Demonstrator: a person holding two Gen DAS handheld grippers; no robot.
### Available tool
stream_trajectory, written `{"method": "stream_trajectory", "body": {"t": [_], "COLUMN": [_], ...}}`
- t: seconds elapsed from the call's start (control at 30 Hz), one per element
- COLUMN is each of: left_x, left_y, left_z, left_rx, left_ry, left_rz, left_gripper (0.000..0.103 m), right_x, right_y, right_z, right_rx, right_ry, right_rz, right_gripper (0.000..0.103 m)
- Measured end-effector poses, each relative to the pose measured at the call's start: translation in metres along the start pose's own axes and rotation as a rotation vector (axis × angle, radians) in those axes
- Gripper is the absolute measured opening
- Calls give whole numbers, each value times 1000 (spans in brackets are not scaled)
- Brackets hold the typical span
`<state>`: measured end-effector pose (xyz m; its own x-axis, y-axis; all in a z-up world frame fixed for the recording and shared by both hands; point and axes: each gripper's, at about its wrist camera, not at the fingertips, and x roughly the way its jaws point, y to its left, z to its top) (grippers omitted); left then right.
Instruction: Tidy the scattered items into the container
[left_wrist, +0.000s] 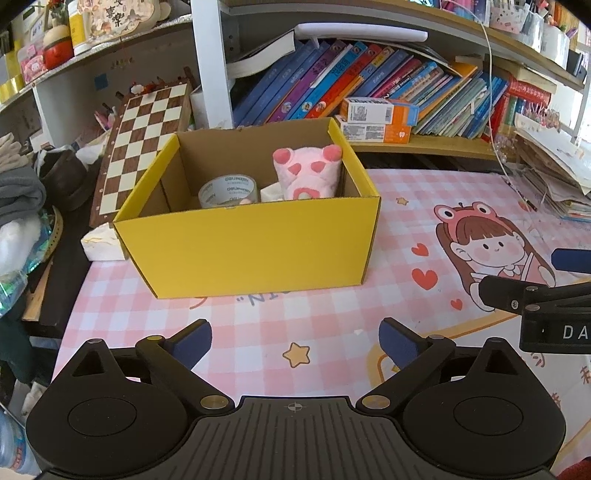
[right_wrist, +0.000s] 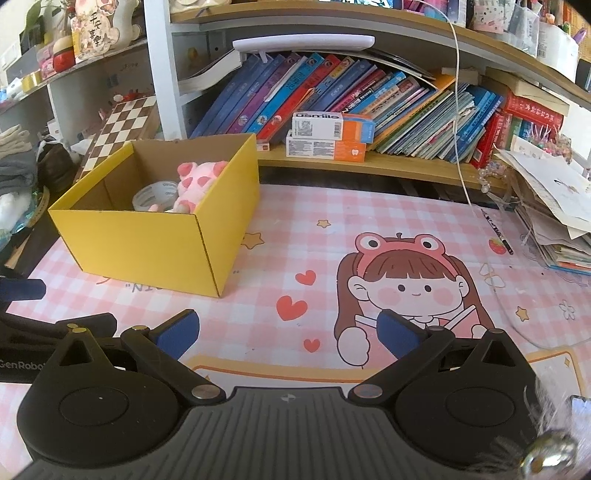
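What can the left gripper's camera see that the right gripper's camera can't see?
Only the left wrist view shows the crumpled white paper beside the yellow box's left corner, and a white packet inside next to the plush.

Only the right wrist view shows the black pen lying on the mat near the paper stack.

Both show the yellow box holding the pink plush toy and tape roll, the chessboard, the books, and both open, empty grippers: left gripper, right gripper.
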<state>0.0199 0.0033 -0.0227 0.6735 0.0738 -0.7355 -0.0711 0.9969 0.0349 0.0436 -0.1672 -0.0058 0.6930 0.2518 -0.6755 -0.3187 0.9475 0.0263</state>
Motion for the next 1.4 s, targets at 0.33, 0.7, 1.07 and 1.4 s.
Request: {"method": "stream_trajectory", "body": {"t": [0.33,0.7,1.07,1.4], "left_x": [-4,-6,-5,-7], "left_y": [0,-1,0,2], "left_z": [-1,1,0,-1], "left_rx": [3,4,0,-27], "left_ry": [-21,-37,-39,-59], "left_rz": [-3,-5,-9,-23], "left_gripper": [102,102,102,102], "right_x": [-2,-2,-1,2], "right_y": [-1,0,0,1], "right_z": [0,0,1,1], "right_rx": [-8,-13,-10,-9], "right_ry": [1,1,5,18], "right_rz": [3,1,1,1], "right_gripper": [103,103,103,103]}}
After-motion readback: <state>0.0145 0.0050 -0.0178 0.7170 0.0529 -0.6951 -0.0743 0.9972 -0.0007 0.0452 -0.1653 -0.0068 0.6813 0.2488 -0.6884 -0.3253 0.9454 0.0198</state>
